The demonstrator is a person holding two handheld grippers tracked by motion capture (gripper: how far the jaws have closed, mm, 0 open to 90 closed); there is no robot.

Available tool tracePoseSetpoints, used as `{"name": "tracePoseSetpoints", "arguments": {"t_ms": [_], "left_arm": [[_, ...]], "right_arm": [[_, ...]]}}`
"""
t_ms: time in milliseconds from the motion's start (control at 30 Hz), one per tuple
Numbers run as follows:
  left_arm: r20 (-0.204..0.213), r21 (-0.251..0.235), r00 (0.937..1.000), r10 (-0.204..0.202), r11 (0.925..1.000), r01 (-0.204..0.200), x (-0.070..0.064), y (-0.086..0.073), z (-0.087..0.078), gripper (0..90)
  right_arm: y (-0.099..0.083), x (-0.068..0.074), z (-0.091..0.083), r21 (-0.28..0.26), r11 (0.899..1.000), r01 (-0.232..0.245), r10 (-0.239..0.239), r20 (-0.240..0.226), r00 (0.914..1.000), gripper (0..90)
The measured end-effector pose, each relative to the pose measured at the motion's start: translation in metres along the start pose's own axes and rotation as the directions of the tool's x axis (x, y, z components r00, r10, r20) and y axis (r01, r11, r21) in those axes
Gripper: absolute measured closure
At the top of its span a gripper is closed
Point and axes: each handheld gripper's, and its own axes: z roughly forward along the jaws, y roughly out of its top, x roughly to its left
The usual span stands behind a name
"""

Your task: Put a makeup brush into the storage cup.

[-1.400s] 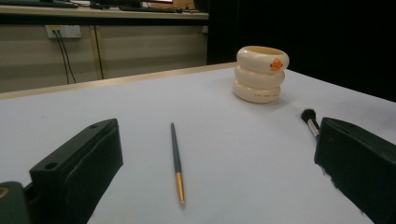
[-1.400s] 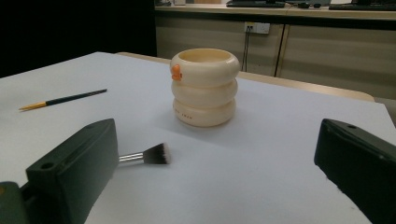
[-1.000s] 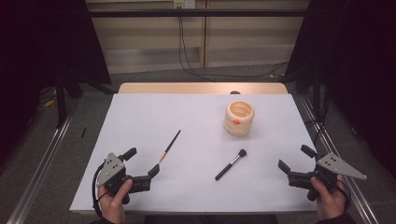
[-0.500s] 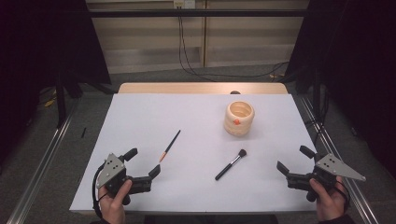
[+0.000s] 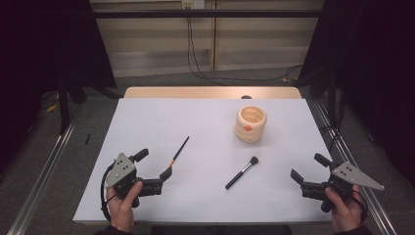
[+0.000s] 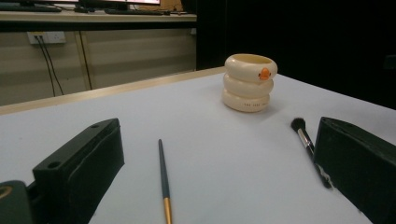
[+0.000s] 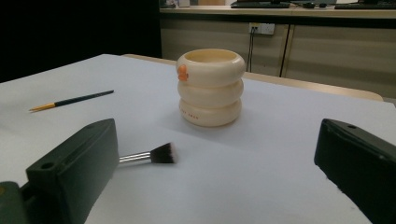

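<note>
A cream ribbed cup (image 5: 250, 123) with an orange mark stands upright at the right of the table's middle. A thin dark paintbrush (image 5: 178, 152) with an orange ferrule lies left of centre. Its lower end is just beyond my left gripper (image 5: 154, 164), which is open and empty at the near left. A black makeup brush (image 5: 242, 172) lies near the centre front. At the near right, my right gripper (image 5: 308, 166) is open and empty. The left gripper view has the paintbrush (image 6: 163, 179) between the jaws, with the cup (image 6: 250, 82) behind. In the right gripper view, the makeup brush (image 7: 149, 155) lies before the cup (image 7: 211, 87).
A white sheet (image 5: 205, 117) covers the table, with a wooden strip (image 5: 210, 92) bare at the far edge. Metal rails (image 5: 44, 171) run along both sides on the floor. Cables (image 5: 205, 73) trail behind the table. Dark curtains stand at both sides.
</note>
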Motion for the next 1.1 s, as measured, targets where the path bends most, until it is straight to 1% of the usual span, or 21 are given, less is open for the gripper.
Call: {"name": "tracePoseSetpoints", "arguments": {"t_ms": [67, 100, 167, 200, 233, 300, 467, 600, 633, 667, 700, 733, 767, 800, 833, 933, 967, 1000, 1033, 1067, 1100], "left_arm": [[0.007, -0.002, 1.0000, 0.000, 1.0000, 0.000, 0.000, 0.001, 0.001, 1.6], [0.001, 0.004, 1.0000, -0.001, 1.0000, 0.001, 0.000, 0.002, 0.004, 1.5], [0.010, 0.007, 0.9999, 0.006, 1.0000, -0.006, 0.001, 0.004, 0.007, 1.4], [0.014, 0.007, 0.9999, 0.008, 0.9999, -0.008, 0.001, 0.005, 0.009, 1.5], [0.017, 0.004, 0.9998, 0.011, 0.9999, -0.011, 0.001, 0.006, 0.010, 1.5], [0.009, 0.000, 0.9998, 0.015, 0.9999, -0.015, 0.001, 0.010, 0.013, 1.4], [0.022, -0.014, 0.9996, 0.020, 0.9997, -0.019, 0.002, 0.017, 0.019, 1.4], [0.005, -0.006, 0.9998, 0.018, 0.9998, -0.018, 0.005, 0.021, 0.025, 0.7], [0.017, -0.009, 0.9998, 0.012, 0.9999, -0.012, 0.006, 0.022, 0.027, 0.7], [0.018, -0.001, 0.9997, 0.016, 0.9999, -0.016, 0.007, 0.023, 0.029, 0.7], [0.011, 0.005, 0.9999, 0.013, 0.9999, -0.013, 0.007, 0.025, 0.032, 0.7], [0.021, 0.006, 0.9997, 0.014, 0.9999, -0.014, 0.007, 0.026, 0.033, 0.7], [0.021, 0.006, 0.9997, 0.014, 0.9999, -0.014, 0.007, 0.026, 0.033, 0.8], [0.027, 0.001, 0.9995, 0.016, 0.9999, -0.016, 0.009, 0.028, 0.037, 0.8], [0.023, 0.003, 0.9994, 0.027, 0.9996, -0.027, 0.009, 0.029, 0.038, 0.8], [0.021, 0.003, 0.9995, 0.023, 0.9997, -0.023, 0.011, 0.030, 0.042, 0.7], [0.022, 0.007, 0.9993, 0.030, 0.9995, -0.031, 0.012, 0.030, 0.044, 0.7], [0.016, 0.008, 0.9997, 0.019, 0.9998, -0.019, 0.014, 0.030, 0.047, 0.6], [0.016, 0.008, 0.9997, 0.019, 0.9998, -0.019, 0.014, 0.030, 0.047, 0.6], [0.005, 0.014, 0.9997, 0.022, 0.9997, -0.022, 0.015, 0.029, 0.050, 0.6], [0.004, 0.017, 0.9993, 0.037, 0.9992, -0.037, 0.017, 0.030, 0.051, 0.6]], "right_arm": [[0.000, 0.000, 0.000, -0.009, 1.000, 0.000, 0.000, 0.001, 1.0000, 0.0], [0.000, 0.000, 0.000, -0.009, 1.000, -0.005, 0.005, -0.005, 1.0000, 0.0], [0.000, -0.001, 0.000, -0.011, 1.000, -0.005, 0.005, -0.005, 1.0000, 0.0], [0.000, 0.000, 0.000, -0.004, 1.000, -0.008, 0.008, -0.007, 0.9999, 0.0], [0.000, 0.000, 0.000, -0.005, 1.000, -0.011, 0.011, -0.003, 0.9999, 0.0], [0.000, -0.001, 0.000, -0.011, 1.000, -0.005, 0.005, -0.007, 1.0000, 0.0], [0.000, 0.000, -0.001, -0.010, 1.000, -0.011, 0.011, -0.004, 0.9999, 0.0], [0.000, 0.001, 0.000, -0.008, 1.000, -0.011, 0.011, -0.004, 0.9999, 0.0], [0.000, 0.001, 0.000, -0.005, 1.000, -0.011, 0.011, -0.005, 0.9999, 0.0], [0.000, 0.001, 0.000, -0.005, 1.000, -0.011, 0.011, -0.003, 0.9999, 0.0], [0.000, 0.000, 0.000, -0.007, 1.000, -0.012, 0.012, -0.004, 0.9999, 0.0], [-0.001, 0.000, 0.000, -0.006, 1.000, -0.017, 0.017, -0.001, 0.9999, 0.0], [-0.001, 0.000, 0.000, -0.005, 1.000, -0.017, 0.017, -0.002, 0.9999, 0.0], [-0.001, 0.000, -0.001, -0.007, 1.000, -0.016, 0.016, 0.001, 0.9999, 0.0], [-0.001, -0.001, -0.001, -0.007, 1.000, -0.014, 0.014, 0.000, 0.9999, 0.0], [-0.001, 0.000, -0.001, -0.009, 1.000, -0.013, 0.013, 0.002, 0.9999, 0.0], [-0.001, 0.000, -0.002, -0.009, 1.000, -0.015, 0.015, 0.000, 0.9999, 0.0], [-0.001, 0.000, -0.002, -0.008, 1.000, -0.018, 0.018, 0.000, 0.9998, 0.0], [-0.001, 0.000, -0.002, -0.008, 1.000, -0.018, 0.018, 0.000, 0.9998, 0.0], [-0.001, 0.000, -0.002, -0.008, 1.000, -0.023, 0.023, 0.002, 0.9997, 0.0], [-0.001, 0.000, -0.002, -0.004, 1.000, -0.024, 0.024, 0.006, 0.9997, 0.0]]}}
